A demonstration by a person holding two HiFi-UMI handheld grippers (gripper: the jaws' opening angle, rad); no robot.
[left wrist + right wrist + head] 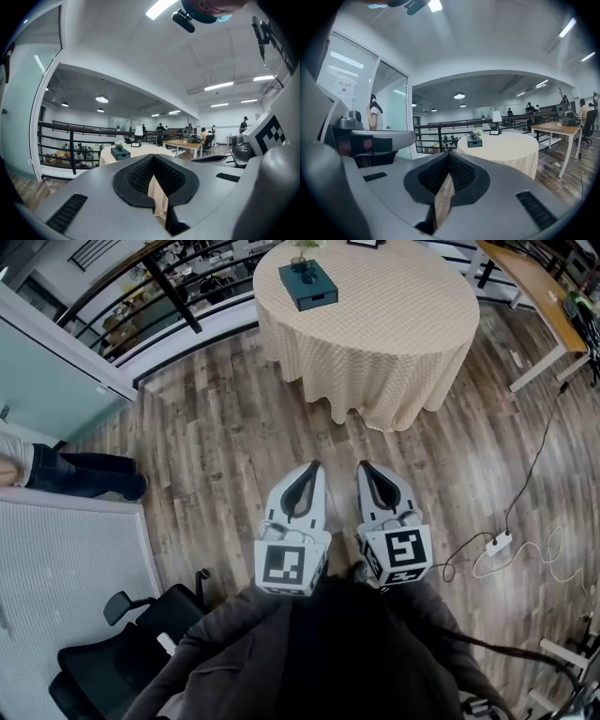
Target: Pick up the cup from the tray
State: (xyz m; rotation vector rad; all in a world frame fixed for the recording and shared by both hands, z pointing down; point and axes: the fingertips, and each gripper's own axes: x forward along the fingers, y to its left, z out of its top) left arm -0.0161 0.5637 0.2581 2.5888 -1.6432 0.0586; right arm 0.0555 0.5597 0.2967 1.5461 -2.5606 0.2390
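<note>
A teal tray (307, 284) lies on the round table with the beige cloth (375, 324), far ahead of me. A small dark thing on the tray (308, 277) may be the cup; it is too small to tell. The tray also shows in the left gripper view (120, 153) and the right gripper view (474, 142), small and distant. My left gripper (312, 470) and right gripper (364, 470) are held side by side over the wood floor, well short of the table. Both are shut with nothing in them (157, 187) (444, 197).
A person's legs (89, 474) stand at the left by a glass wall. A black office chair (141, 634) is at my lower left. A wooden desk (539, 292) stands at the right, with a power strip (498, 542) and cables on the floor. A railing (169, 282) runs behind the table.
</note>
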